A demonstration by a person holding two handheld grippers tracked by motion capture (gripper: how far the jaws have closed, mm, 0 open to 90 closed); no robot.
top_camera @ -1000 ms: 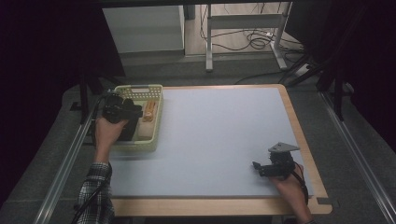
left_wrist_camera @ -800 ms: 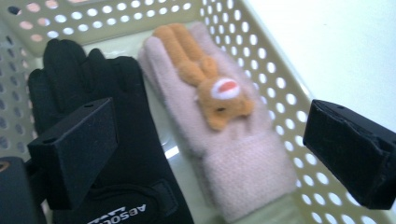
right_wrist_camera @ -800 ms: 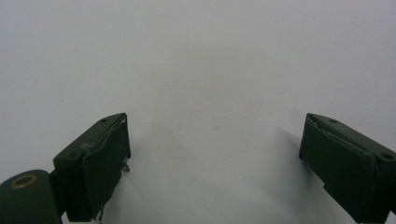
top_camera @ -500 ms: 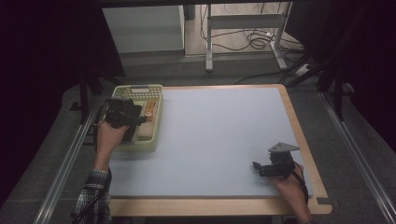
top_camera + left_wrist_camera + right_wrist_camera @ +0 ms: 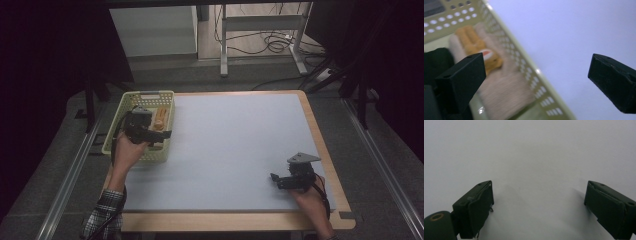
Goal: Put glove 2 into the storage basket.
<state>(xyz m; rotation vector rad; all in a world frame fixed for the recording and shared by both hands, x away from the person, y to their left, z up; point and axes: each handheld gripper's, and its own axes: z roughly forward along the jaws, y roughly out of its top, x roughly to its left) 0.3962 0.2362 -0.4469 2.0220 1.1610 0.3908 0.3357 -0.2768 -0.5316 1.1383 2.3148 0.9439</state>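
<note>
- Pale yellow-green plastic is forming the basket [image 5: 114, 131], a perforated rectangular tray sitting at the far left corner of the tabletop [image 5: 235, 150], its long side running along the left edge.
- Inside it an orange and cream knitted glove [image 5: 160, 119] is lying against the wall nearer the tabletop's middle; the left claw view is showing it [image 5: 499, 82] blurred, with orange fingers, a small red-and-white patch and a cream cuff.
- Above the basket's near half the left claw [image 5: 159, 136] is hovering, its jaws standing wide apart and holding nothing.
- From its own camera the left claw [image 5: 536, 75] is straddling the basket wall [image 5: 529, 72], one jaw over the glove and the other over bare tabletop [image 5: 564, 32]; the high view is not resolving that.
- Near the right corner on the person's side the right claw [image 5: 276, 180] is resting low, with the grey plate on top.
- Its own view is showing the right claw [image 5: 539, 200] spread wide over plain tabletop [image 5: 534, 150], empty, with soft shadows under both jaws.
- Only the high view is giving the wooden rim around the tabletop and both hands, the left hand [image 5: 127, 150] wearing a checked sleeve.
</note>
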